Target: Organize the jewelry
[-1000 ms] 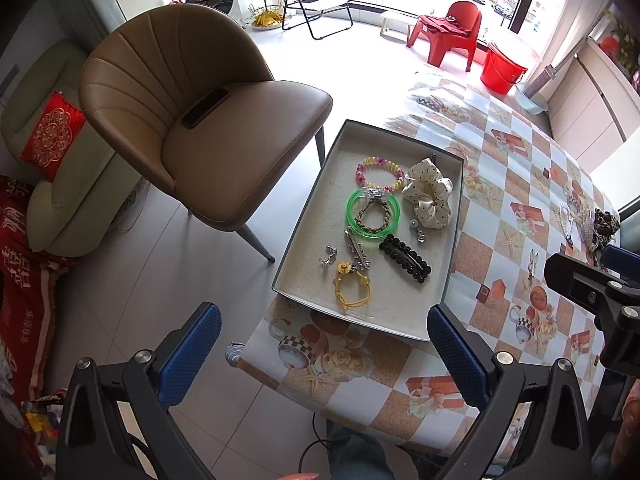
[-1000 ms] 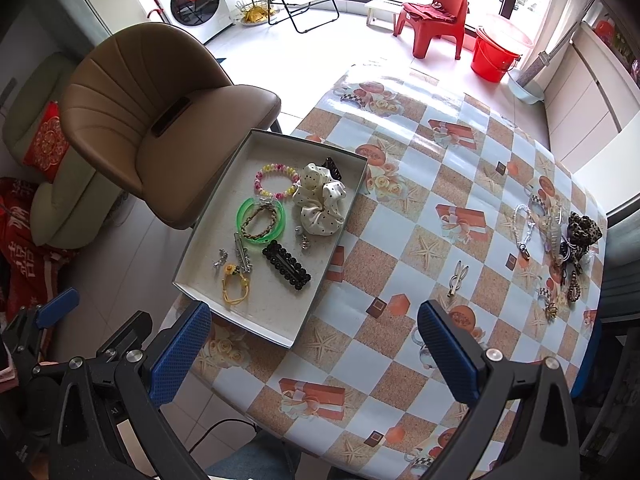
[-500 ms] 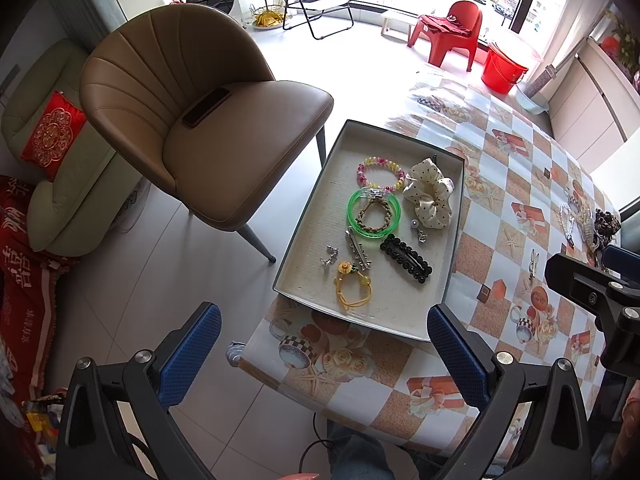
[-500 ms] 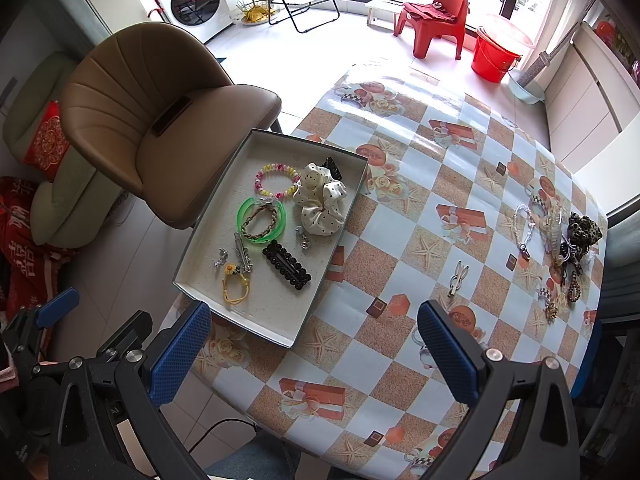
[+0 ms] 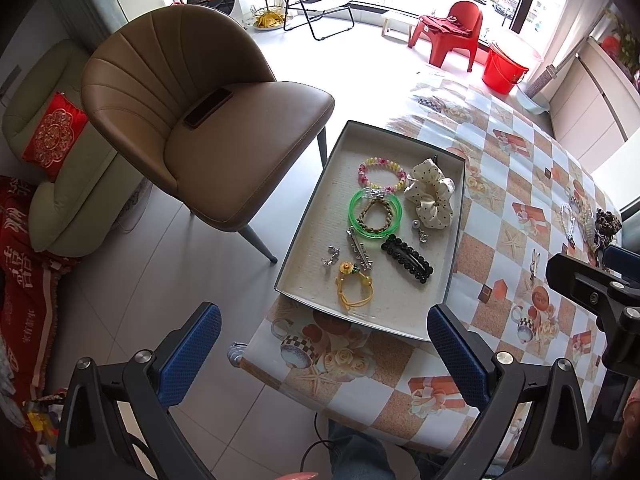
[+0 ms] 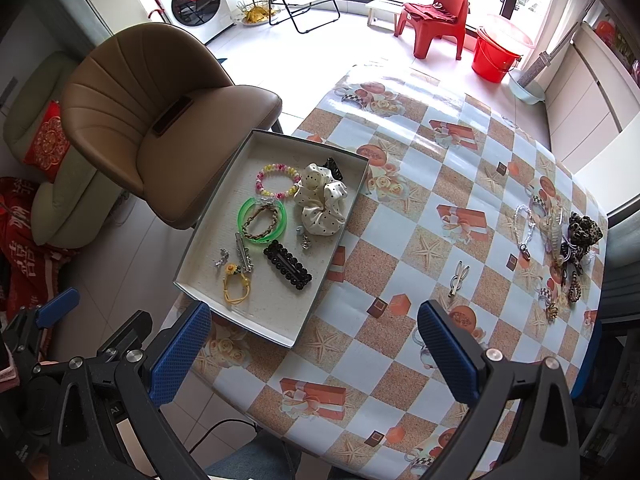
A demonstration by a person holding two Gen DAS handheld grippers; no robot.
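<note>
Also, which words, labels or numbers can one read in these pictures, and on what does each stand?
"AI": white letters on the black device body, lower left of the right wrist view.
"囍": probably; a large white character on the red cloth. Its smaller characters are too blurred to read.
Washing machine: door sticker and panel are too small to read.

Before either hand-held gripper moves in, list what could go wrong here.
1. The tray sits at the table's edge, its near-left corner apparently past it; a nudge could tip it off.
2. The loose pile lies near the table's far right edge, tangled; lifting one piece may drag others off.
3. The braided band lies inside the green bangle, so closing on one may catch both.

Both the left hand-held gripper and the right hand-held gripper are open and empty.
</note>
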